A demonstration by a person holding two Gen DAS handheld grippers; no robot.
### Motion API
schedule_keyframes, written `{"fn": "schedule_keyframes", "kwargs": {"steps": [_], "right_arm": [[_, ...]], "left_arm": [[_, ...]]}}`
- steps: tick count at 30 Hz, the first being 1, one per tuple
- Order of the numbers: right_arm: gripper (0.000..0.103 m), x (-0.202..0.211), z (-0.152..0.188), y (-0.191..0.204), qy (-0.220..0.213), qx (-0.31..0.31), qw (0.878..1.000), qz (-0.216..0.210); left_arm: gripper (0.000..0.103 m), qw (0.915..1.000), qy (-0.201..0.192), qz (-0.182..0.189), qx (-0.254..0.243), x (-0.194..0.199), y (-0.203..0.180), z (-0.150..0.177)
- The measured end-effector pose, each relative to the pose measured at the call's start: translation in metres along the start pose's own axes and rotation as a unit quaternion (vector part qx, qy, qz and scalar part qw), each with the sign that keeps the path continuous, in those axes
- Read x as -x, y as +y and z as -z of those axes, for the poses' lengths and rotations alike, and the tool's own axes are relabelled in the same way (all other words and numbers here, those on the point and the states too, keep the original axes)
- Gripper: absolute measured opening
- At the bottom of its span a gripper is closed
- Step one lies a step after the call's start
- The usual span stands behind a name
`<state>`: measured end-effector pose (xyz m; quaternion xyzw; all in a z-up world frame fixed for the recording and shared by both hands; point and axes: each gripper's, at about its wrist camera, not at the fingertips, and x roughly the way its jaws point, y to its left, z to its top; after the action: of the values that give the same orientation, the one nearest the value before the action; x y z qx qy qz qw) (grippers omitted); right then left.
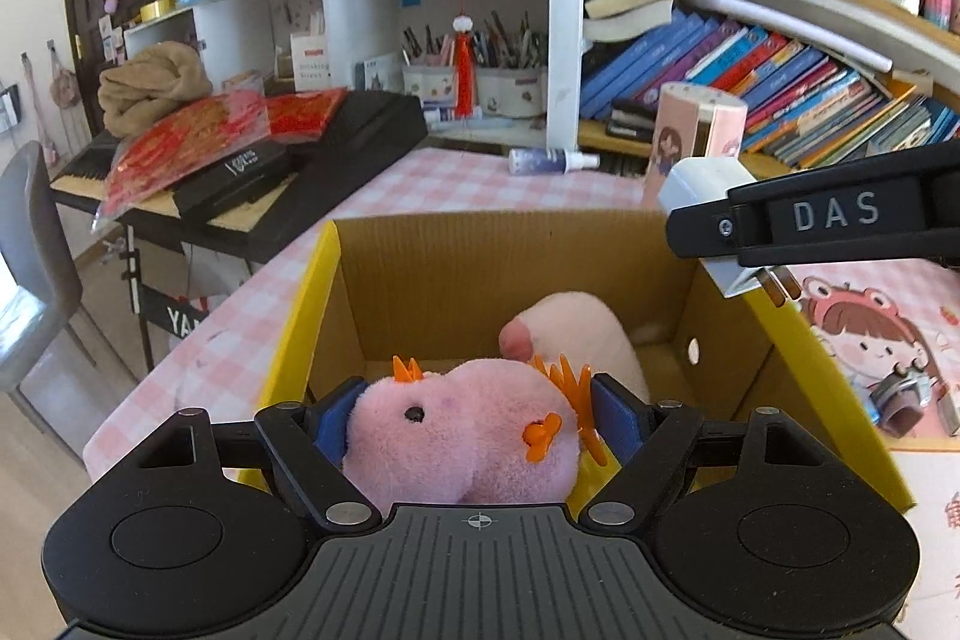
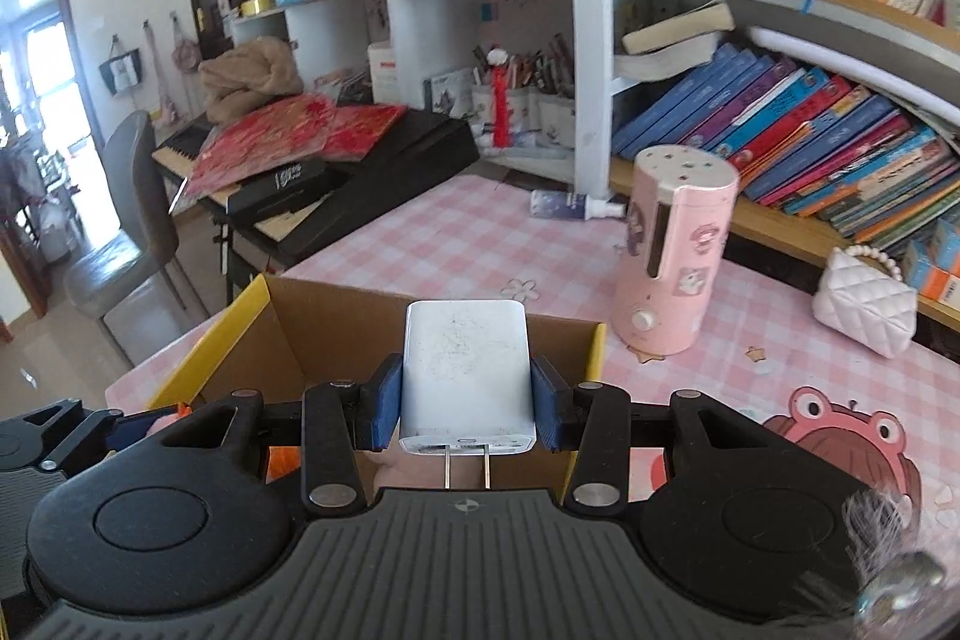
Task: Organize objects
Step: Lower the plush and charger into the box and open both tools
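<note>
My left gripper [image 1: 474, 415] is shut on a pink plush toy [image 1: 462, 436] with orange frills, held over the near edge of an open cardboard box [image 1: 420, 268] with yellow flaps. A pale pink plush [image 1: 576, 328] lies inside the box. My right gripper [image 2: 467, 394] is shut on a white wall charger [image 2: 465, 370], prongs pointing back at the camera, above the box [image 2: 312, 334]. In the left wrist view the right gripper and the charger [image 1: 702, 184] hang over the box's right far corner.
The box stands on a pink checked tablecloth [image 2: 456, 244]. A pink cylindrical appliance [image 2: 678, 250], a small spray bottle [image 2: 570, 206] and a white quilted purse [image 2: 864, 304] are on the table. Bookshelves rise behind. A black keyboard [image 1: 336, 148] and a chair [image 2: 132, 232] stand to the left.
</note>
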<state>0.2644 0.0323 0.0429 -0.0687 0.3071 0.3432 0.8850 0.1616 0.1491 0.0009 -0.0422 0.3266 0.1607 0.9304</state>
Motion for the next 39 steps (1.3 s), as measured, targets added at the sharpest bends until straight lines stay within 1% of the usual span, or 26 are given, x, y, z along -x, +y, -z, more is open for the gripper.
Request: {"fn": "schedule_keyframes", "kwargs": {"steps": [3,6,16,19,21,30,35,39], "right_arm": [[0.041,-0.012,0.001,0.000,0.014,0.008,1.000,-0.004],[0.041,-0.021,0.001,0.000,0.026,0.012,1.000,-0.009],[0.041,-0.044,0.005,0.000,0.061,0.019,0.998,-0.019],[0.041,-0.051,0.006,-0.001,0.072,0.020,0.997,-0.021],[0.041,-0.054,0.007,-0.001,0.078,0.019,0.996,-0.023],[0.041,-0.071,0.008,0.004,0.105,0.037,0.993,-0.030],[0.041,-0.077,0.008,0.010,0.113,0.049,0.992,-0.037],[0.041,-0.081,0.006,0.019,0.116,0.071,0.990,-0.040]], "left_arm": [[0.080,1.0000,0.008,-0.003,-0.004,-0.007,-0.001,0.001],[0.080,0.9999,0.008,-0.008,-0.010,-0.012,-0.004,0.001],[0.081,0.9997,0.010,-0.005,-0.023,-0.021,-0.009,0.000],[0.083,0.9995,0.008,-0.006,-0.031,-0.019,-0.011,0.000],[0.086,0.9994,0.007,-0.006,-0.034,-0.018,-0.012,0.001],[0.094,0.9988,-0.022,-0.013,-0.041,-0.002,-0.011,0.000],[0.095,0.9987,-0.028,-0.014,-0.040,0.005,-0.008,0.000],[0.095,0.9987,-0.030,-0.017,-0.038,0.010,-0.005,0.000]]}}
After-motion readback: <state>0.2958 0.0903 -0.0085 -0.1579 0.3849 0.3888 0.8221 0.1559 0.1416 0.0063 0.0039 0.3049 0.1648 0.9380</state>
